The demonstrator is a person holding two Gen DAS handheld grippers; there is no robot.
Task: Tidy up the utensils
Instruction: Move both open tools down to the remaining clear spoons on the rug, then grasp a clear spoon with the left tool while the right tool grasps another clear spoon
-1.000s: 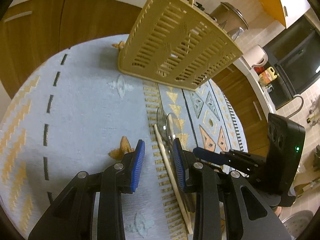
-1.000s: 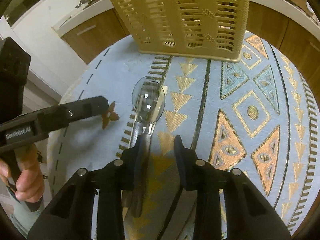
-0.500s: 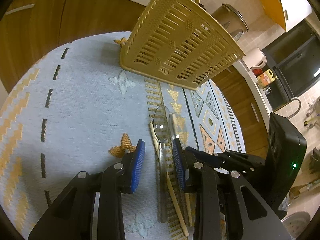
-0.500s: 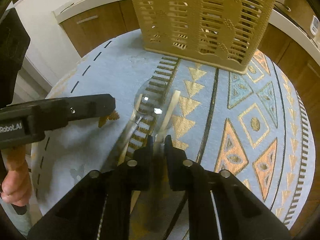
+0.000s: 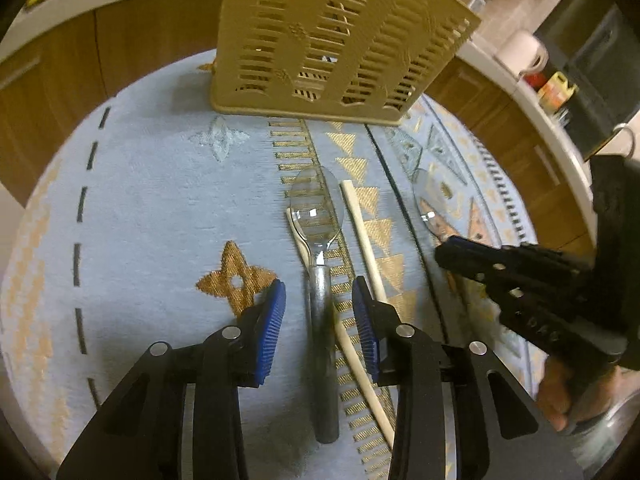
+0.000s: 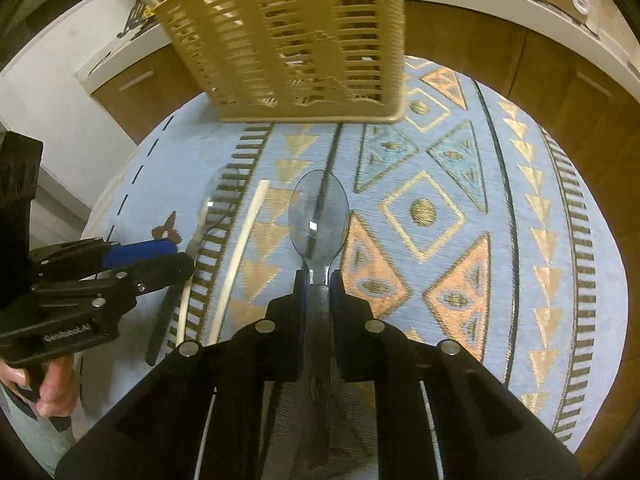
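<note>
right gripper (image 6: 318, 276): black plastic fingers, clamping the grey neck of a spoon (image 6: 319, 216) between them; the spoon's clear, glossy oval bowl is pointing ahead toward the basket (image 6: 296, 40) and showing the cloth (image 6: 520, 280) pattern through it.
left gripper (image 5: 319, 320): standing spread, its ribbed blue pads (image 5: 272, 332) gripping nothing; they are flanking the handle of a second spoon (image 5: 319, 264) without touching it.
second spoon: lying flat on the cloth, a dull grey handle and a clear rounded bowl, aimed at the basket.
chopsticks: two pale, slim, round sticks lying on the cloth; one (image 5: 298, 240) is peeking out at the left of the second spoon's bowl, the other (image 5: 364, 256) is running just to the right of it and passing under the left gripper's right pad.
basket: beige plastic, slotted walls with small moulded motifs, boxy, standing at the far side of the cloth; pale stick ends are poking from its top in the right view.
cloth: woven, light blue, covering a round table, with gold triangles, diamonds, dashed dark lines and a brown four-point star (image 5: 236, 280).
</note>
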